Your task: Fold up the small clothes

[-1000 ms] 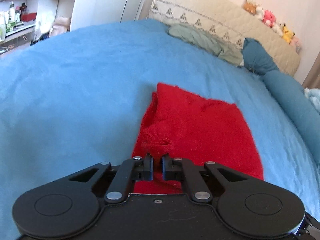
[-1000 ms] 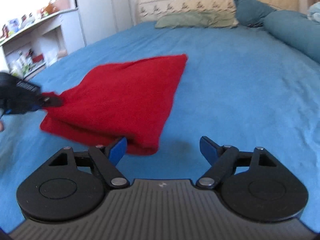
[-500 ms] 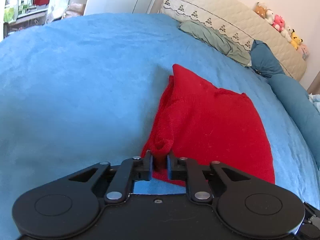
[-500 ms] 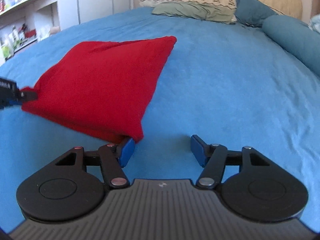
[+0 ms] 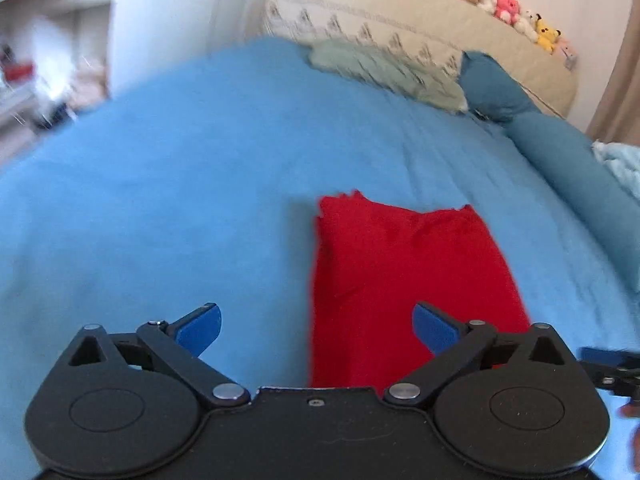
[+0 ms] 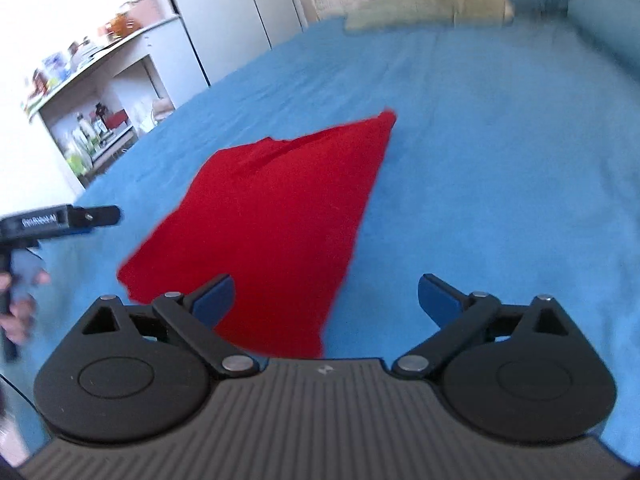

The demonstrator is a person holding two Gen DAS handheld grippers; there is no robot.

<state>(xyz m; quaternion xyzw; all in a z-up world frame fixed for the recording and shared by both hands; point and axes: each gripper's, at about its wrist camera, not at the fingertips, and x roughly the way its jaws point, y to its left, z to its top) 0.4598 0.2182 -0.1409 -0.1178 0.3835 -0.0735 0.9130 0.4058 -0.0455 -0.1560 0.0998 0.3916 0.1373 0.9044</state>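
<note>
Both the left gripper (image 5: 316,326) and the right gripper (image 6: 326,296) hung released above the folded red cloth (image 5: 400,272), which a careless regrasp could have rumpled on the soft blue bedspread (image 5: 160,200).

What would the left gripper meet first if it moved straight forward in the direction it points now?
Most likely the red garment. The open left gripper has its left fingertip over the blue bedcover, its right over the cloth. Depth is unclear, so it might touch the bedcover first.
</note>
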